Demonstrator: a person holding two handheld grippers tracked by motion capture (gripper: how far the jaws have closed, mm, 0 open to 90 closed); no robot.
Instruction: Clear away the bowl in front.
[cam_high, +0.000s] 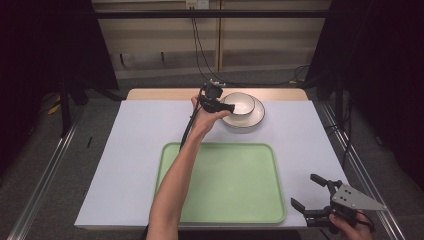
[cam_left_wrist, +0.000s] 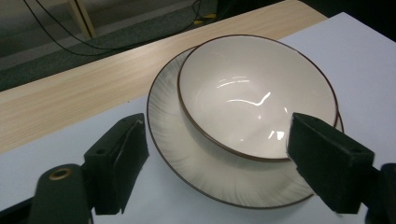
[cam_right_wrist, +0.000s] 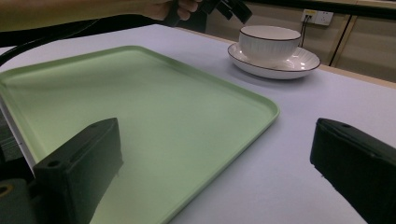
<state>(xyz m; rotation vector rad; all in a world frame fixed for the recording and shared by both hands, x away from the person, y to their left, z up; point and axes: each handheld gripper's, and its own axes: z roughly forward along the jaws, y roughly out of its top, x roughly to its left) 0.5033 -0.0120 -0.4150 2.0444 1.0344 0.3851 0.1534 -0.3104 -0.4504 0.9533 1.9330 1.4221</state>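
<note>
A white bowl (cam_left_wrist: 254, 95) sits empty in a plate (cam_left_wrist: 187, 154); both grippers' fingers spread wide.

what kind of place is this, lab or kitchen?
Likely a lab recording station, not a kitchen: dark curtains flank the table, metal rails run along the floor, and cables trail behind a staged bowl.

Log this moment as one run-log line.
left tool: open, at bowl on plate | right tool: open, idle beside green tray | tray: empty
</note>
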